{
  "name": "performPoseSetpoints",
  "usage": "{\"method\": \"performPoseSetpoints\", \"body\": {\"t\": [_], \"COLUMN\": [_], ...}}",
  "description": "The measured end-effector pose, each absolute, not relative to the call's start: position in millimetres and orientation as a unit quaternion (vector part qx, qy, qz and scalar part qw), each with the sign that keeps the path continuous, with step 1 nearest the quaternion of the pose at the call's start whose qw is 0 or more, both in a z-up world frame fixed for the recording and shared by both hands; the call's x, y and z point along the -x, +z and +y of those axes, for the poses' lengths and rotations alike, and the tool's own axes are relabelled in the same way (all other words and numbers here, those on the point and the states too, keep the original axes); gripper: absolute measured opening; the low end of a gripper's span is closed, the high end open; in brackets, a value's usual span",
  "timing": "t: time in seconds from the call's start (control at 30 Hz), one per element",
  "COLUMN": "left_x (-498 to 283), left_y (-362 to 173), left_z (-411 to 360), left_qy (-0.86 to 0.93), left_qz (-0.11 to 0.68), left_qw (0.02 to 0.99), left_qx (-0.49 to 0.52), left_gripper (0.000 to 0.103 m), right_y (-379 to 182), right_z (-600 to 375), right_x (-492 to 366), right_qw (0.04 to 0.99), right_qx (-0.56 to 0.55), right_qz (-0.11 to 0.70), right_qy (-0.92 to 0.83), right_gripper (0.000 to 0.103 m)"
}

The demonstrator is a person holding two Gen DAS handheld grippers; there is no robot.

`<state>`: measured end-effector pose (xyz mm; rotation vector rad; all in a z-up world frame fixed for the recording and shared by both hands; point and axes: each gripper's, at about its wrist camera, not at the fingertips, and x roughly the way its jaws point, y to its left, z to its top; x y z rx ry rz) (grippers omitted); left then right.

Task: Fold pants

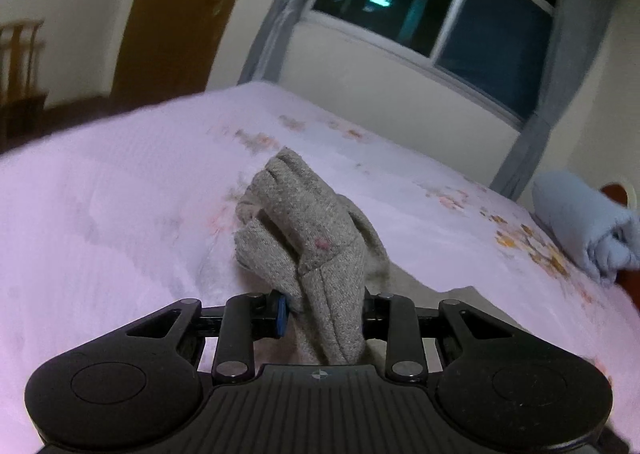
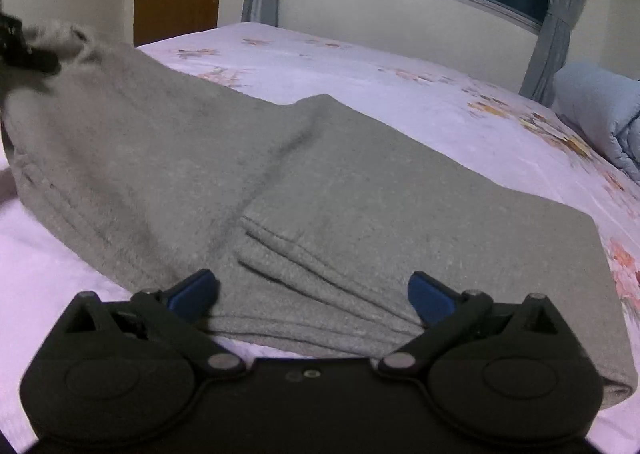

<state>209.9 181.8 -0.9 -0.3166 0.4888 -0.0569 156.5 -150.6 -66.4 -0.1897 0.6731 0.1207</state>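
While the grey pants [image 2: 280, 181] are lying half-folded across the pink floral bed [image 2: 360, 65], the left claw [image 1: 322, 312] is clamping a bunched end of them, raised off the bed. Right claw [image 2: 314, 296] is hovering wide apart over the pants' stacked hems, gripping nothing, near a blue blanket [image 2: 600, 109].

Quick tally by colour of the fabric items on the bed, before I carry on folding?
Grey: 1, the pants, one bunched end clamped in the left hand-held gripper and lifted.
Light blue: 1, a rolled blanket at the far right of the bed.
Pink floral: 1, the bed sheet underneath.
Total: 3
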Motion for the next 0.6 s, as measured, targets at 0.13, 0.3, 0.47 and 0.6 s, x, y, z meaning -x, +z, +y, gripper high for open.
{"method": "performPoseSetpoints", "body": {"t": [0.13,0.3,0.47,0.6], "left_x": [-205.6,-205.2,-183.6,-156.8], "left_y": [17.2,46.7,64.4,43.4], "left_z": [152.3,79.3,-36.2,-132.5], "left_qy": [-0.040,-0.083,-0.175,-0.240], "left_qz": [0.217,0.187,0.142,0.131], "left_qw": [0.973,0.978,0.965,0.936], "left_qx": [0.073,-0.033,-0.136,-0.222], "left_gripper": [0.030,0.030,0.030,0.030], "right_y": [-39.4,-28.6,-12.9,-6.1], "right_z": [-201.6,-284.4,-373.2,-430.8], "right_x": [-136.4,-113.5,-91.1,-71.7], "right_qw": [0.957,0.958,0.957,0.955], "right_qx": [-0.029,-0.096,-0.152,-0.160], "right_qz": [0.285,0.268,0.234,0.212], "right_qy": [0.041,-0.004,-0.084,-0.132], "right_gripper": [0.097,0.097,0.097,0.097]}}
